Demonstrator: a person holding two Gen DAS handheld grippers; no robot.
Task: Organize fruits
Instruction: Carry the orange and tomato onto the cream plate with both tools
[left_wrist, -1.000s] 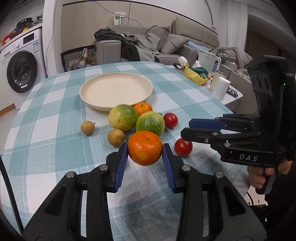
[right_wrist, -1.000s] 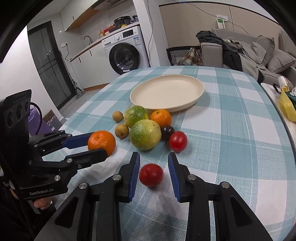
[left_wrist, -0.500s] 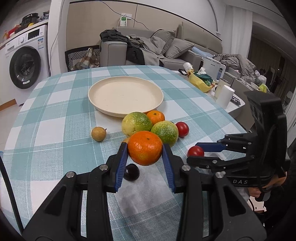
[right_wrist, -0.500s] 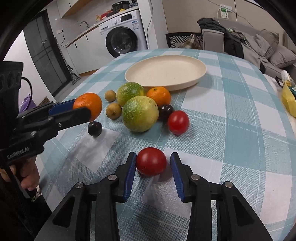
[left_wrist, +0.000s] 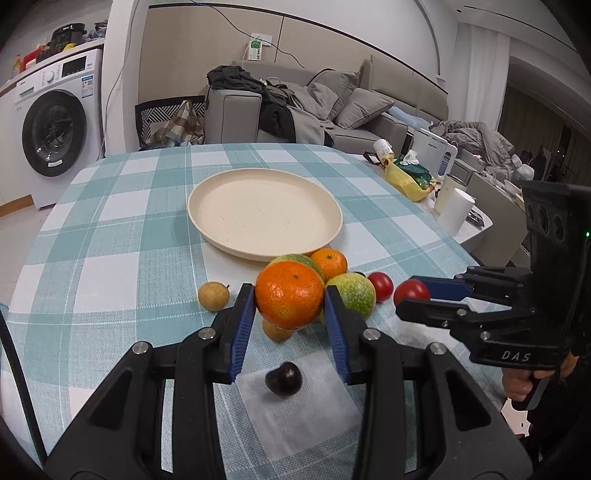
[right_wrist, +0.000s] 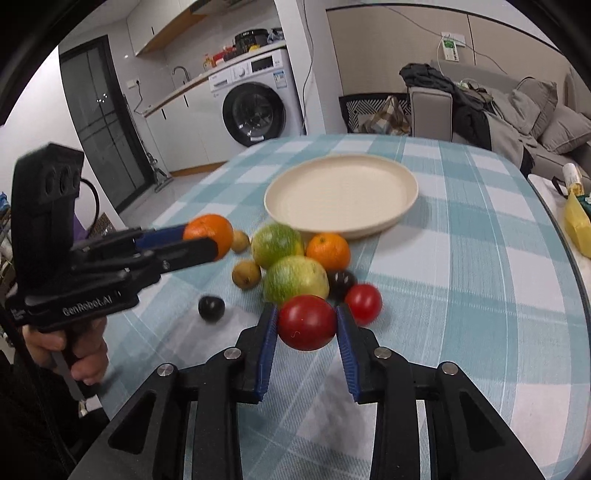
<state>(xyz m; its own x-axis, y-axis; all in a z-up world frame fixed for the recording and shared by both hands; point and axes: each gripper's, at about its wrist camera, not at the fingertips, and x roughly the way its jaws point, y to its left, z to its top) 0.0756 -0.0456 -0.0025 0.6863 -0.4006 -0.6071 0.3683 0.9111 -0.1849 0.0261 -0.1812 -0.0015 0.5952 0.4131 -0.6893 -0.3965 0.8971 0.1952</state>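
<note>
Left wrist view first: left gripper (left_wrist: 290, 306) pinching a big orange (left_wrist: 289, 294) between blue pads, lifted above the checked tablecloth (left_wrist: 110, 266). Cream plate (left_wrist: 264, 216) at twelve o'clock, bare. Just beyond the orange, a fruit cluster: green citrus (left_wrist: 351, 294), small orange (left_wrist: 328, 264), red tomato (left_wrist: 381, 286). Small brown fruit (left_wrist: 213, 295) at ten o'clock, dark plum (left_wrist: 283, 379) lying on the cloth at six. At three o'clock, right gripper (left_wrist: 413, 295), "DAS" in white on its body, clamped on a second tomato (left_wrist: 411, 291). Washing machine (left_wrist: 55, 129) at nine to ten, grey sofa (left_wrist: 332, 107) piled with clothes at one.

Right wrist view now: right gripper (right_wrist: 306, 328) squeezing the tomato (right_wrist: 306, 322), raised off the cloth. At nine o'clock, left gripper (right_wrist: 212, 242) marked "GenRobot.AI", closed on the orange (right_wrist: 208, 234). Plate (right_wrist: 341, 195) at twelve, plum (right_wrist: 211, 308) at ten. Kitchen counter with sink tap behind, washing machine (right_wrist: 258, 107) under it, dark glass door far left.
</note>
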